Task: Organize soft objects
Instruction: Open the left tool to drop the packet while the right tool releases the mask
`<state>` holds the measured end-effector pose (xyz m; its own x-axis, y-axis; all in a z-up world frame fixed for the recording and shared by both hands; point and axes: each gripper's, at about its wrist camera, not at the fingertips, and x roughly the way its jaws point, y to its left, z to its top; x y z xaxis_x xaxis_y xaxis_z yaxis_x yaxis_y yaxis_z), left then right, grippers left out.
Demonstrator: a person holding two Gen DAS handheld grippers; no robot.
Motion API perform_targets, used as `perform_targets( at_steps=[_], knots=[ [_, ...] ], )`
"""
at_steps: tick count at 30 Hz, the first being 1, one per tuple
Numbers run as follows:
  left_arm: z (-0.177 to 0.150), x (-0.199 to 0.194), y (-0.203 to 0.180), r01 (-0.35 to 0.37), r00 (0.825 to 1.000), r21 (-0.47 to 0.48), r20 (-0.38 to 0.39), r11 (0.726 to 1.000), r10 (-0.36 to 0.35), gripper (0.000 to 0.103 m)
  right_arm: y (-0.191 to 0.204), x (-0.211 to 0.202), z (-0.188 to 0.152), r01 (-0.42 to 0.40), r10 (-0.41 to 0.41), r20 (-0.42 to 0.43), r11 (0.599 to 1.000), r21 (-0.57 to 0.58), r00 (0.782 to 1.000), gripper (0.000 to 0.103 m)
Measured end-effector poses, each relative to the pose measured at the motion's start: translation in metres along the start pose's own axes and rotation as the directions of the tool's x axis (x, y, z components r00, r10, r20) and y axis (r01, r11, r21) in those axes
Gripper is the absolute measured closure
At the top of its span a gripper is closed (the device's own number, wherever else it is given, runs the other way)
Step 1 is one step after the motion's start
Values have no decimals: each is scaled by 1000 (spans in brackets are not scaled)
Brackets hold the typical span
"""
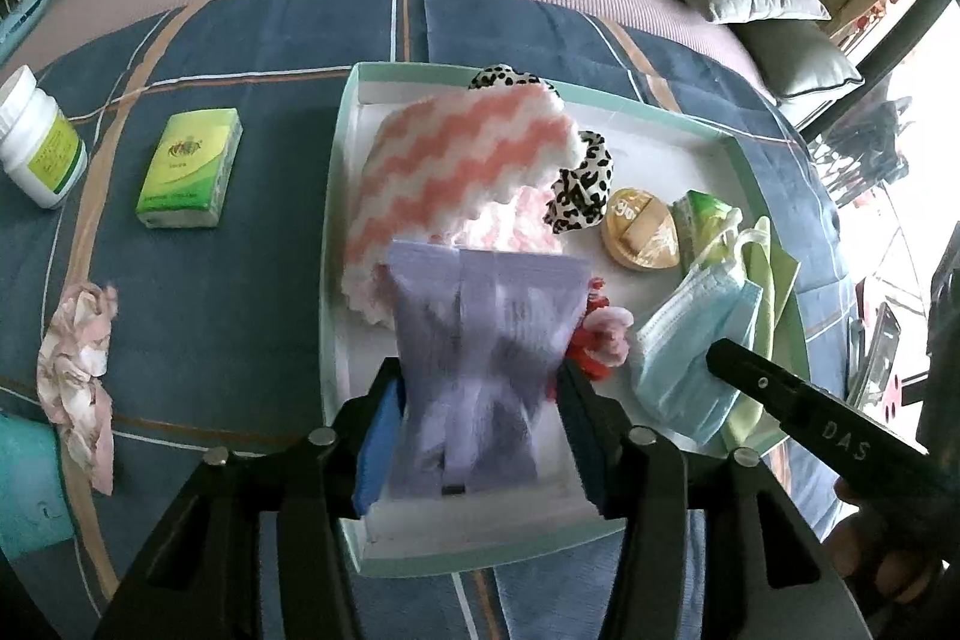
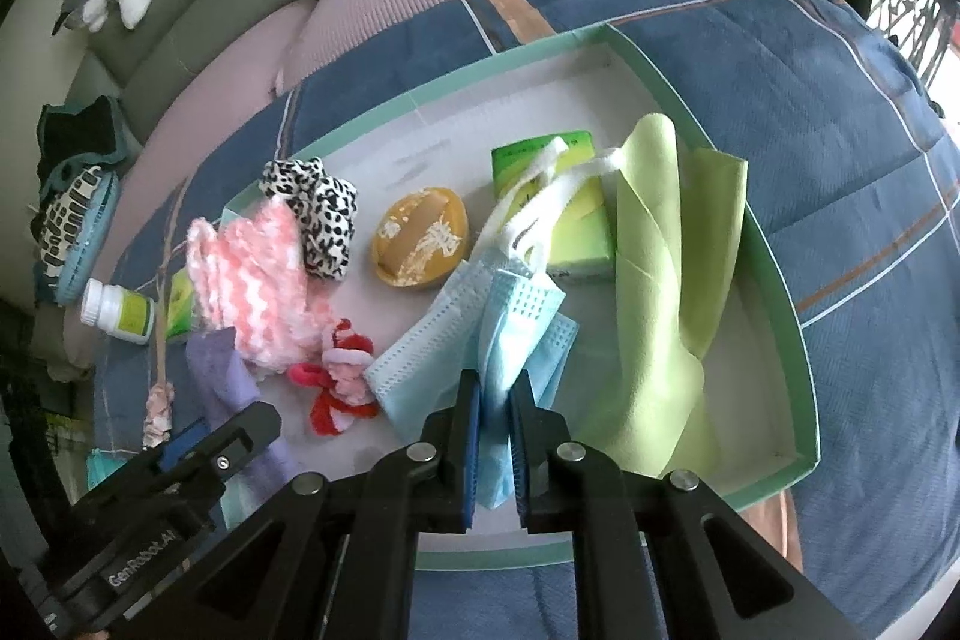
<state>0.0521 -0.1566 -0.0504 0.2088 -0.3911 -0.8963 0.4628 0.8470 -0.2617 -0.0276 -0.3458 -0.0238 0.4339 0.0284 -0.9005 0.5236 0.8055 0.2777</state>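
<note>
A white tray with a teal rim (image 1: 336, 220) lies on the blue plaid cover. My left gripper (image 1: 480, 376) is over its near end, with the blue pads against both sides of a purple soft packet (image 1: 486, 340) that is pinched in at its waist. In the right wrist view my right gripper (image 2: 495, 388) is shut on a fold of a light blue face mask (image 2: 516, 316), which hangs down onto the tray floor. One right finger (image 1: 720, 355) shows beside the masks (image 1: 690, 340). The tray also holds a pink-and-white zigzag cloth (image 1: 468, 148), a leopard scrunchie (image 1: 582, 190) and a red-pink scrunchie (image 1: 600, 334).
Further in the tray are a yellow round object (image 2: 420, 238), a green tissue pack (image 2: 576, 232) and a lime cloth (image 2: 660, 280). Left of the tray lie another green tissue pack (image 1: 189, 169), a white bottle (image 1: 39, 139) and a floral scrunchie (image 1: 78, 370). Sofa cushions rise behind.
</note>
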Motion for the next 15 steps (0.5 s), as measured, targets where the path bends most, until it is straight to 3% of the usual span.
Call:
perform_targets(
  at_steps=[4,6,8,9,10,15],
  knots=[
    [0,-2,1,7,1000,-2,3,1000,-7,43,4,2,1,21,-21,-9,1000,-13,1000,90],
    [0,-4,1,2,1000,1,6,1000,-2,42,5,3,0,46,-47,-12,999,-21,999,63],
    [0,-7,1,-5,1000,5,14,1000,5,33,6,-1,0,73,-73,2,997,-25,997,41],
    [0,-8,2,-7,1000,6,19,1000,7,20,6,-3,0,75,-75,11,997,-28,997,41],
    [0,-10,3,-7,1000,5,30,1000,7,17,7,-5,1,72,-72,19,997,-30,997,41],
    [2,-20,8,-16,997,-10,74,1000,16,17,10,-9,2,85,-84,27,995,-53,996,35]
  ],
)
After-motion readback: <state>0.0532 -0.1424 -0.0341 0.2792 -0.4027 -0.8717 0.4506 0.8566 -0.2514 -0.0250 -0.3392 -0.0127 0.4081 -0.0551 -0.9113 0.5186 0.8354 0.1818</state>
